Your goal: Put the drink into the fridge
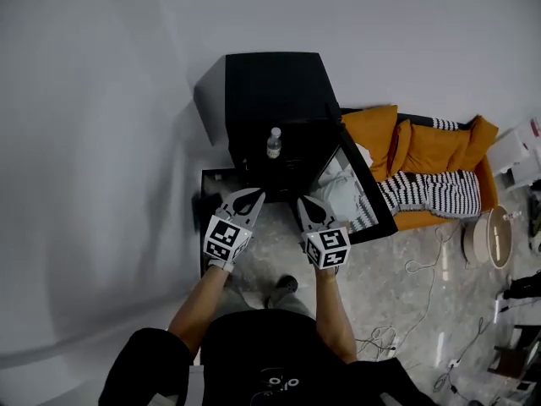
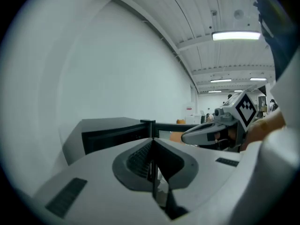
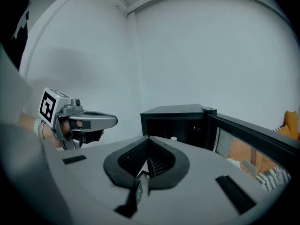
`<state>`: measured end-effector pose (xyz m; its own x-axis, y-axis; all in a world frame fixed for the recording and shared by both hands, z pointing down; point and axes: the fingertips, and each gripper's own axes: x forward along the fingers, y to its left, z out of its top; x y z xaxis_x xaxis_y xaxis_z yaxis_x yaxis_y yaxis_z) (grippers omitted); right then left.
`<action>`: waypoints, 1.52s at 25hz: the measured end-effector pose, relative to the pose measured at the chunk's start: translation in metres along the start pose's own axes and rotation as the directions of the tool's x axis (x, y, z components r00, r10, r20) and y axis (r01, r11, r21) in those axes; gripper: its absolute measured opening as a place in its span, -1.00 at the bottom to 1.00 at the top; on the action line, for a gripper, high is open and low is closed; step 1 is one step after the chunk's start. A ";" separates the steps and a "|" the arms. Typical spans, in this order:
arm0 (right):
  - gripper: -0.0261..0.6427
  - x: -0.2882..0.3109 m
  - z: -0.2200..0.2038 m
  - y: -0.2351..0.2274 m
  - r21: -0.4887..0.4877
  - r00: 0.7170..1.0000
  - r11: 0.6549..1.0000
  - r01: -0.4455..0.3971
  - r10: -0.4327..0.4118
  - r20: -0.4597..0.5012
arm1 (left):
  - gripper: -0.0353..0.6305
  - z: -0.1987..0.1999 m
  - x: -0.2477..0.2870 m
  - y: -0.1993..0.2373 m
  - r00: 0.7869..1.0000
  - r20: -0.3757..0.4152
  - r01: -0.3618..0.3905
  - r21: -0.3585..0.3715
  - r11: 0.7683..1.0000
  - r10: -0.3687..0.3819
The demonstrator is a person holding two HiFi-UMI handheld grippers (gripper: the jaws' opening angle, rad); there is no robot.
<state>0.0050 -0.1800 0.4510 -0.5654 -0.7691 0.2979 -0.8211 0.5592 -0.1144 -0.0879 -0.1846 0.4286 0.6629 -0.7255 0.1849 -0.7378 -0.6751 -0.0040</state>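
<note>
Both closed, empty: left claw (image 1: 257, 195), right claw (image 1: 302, 202) | open fridge (image 1: 272, 87) | marble floor (image 1: 397, 256) | white wall (image 1: 101, 142)

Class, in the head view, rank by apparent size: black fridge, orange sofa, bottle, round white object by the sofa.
1. black fridge, open door included
2. orange sofa, nearly as large
3. round white object
4. bottle

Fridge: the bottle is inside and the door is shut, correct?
Not quite. The bottle is inside the fridge, but the door is open, swung out to the right. The head view shows it, and so does the right gripper view.
</note>
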 end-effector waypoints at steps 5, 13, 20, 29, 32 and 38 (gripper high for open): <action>-0.92 0.015 0.032 0.015 -0.022 1.000 1.000 -0.020 0.020 0.021 | -0.87 0.035 -0.026 0.032 0.999 0.032 -0.018 -0.012 1.000 0.018; -0.92 0.048 0.071 0.031 -0.081 0.997 0.996 -0.040 0.045 0.056 | -0.87 0.056 -0.042 0.075 0.995 0.067 -0.069 -0.036 0.997 0.071; -0.92 0.067 0.074 0.031 -0.072 0.997 0.996 -0.044 0.047 0.055 | -0.87 0.059 -0.033 0.092 0.995 0.073 -0.058 -0.038 0.998 0.060; -0.92 0.077 0.078 0.029 -0.073 0.998 0.997 -0.034 0.038 0.058 | -0.87 0.056 -0.022 0.096 0.997 0.067 -0.031 -0.051 0.998 0.035; -0.92 0.077 0.077 0.028 -0.069 0.997 0.997 -0.035 0.039 0.059 | -0.88 0.056 -0.021 0.095 0.997 0.064 -0.028 -0.057 0.998 0.032; -0.92 0.081 0.072 0.029 -0.059 0.998 0.997 -0.047 0.050 0.048 | -0.87 0.055 -0.019 0.092 0.998 0.063 -0.020 -0.060 0.998 0.024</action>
<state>-0.0701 -0.2488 0.4039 -0.6086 -0.7544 0.2458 -0.7876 0.6120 -0.0719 -0.1613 -0.2407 0.3707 0.6517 -0.7485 0.1229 -0.7573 -0.6510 0.0512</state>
